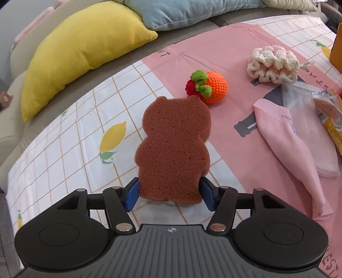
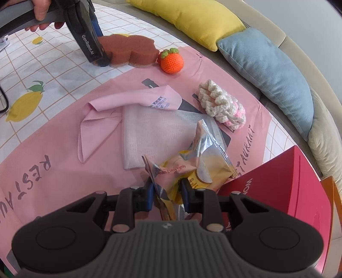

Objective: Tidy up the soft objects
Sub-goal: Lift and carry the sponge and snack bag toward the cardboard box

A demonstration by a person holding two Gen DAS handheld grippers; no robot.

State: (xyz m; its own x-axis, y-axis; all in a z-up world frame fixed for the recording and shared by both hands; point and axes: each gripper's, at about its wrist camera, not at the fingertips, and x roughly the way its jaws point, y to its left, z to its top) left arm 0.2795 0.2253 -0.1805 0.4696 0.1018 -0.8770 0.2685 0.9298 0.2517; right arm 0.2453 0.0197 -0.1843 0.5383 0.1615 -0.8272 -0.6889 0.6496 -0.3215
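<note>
Your left gripper (image 1: 170, 193) fingers pinch the bear sponge (image 1: 174, 147) at its feet while the right gripper (image 2: 166, 195) clamps the crinkly snack packet (image 2: 188, 169); sponge is light and squashy, so squeeze gently low on its body.

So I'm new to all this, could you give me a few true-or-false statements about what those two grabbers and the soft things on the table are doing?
1. The left gripper has the brown bear-shaped sponge between its blue pads. True.
2. The right gripper is empty. False: it is closed on a crinkly snack packet.
3. The orange crocheted fruit lies just beyond the sponge. True.
4. The pink cloth is folded inside the red box. False: it lies loose on the pink table mat.
5. The cream and pink crocheted scrubby sits on the yellow cushion. False: it is on the table.
</note>
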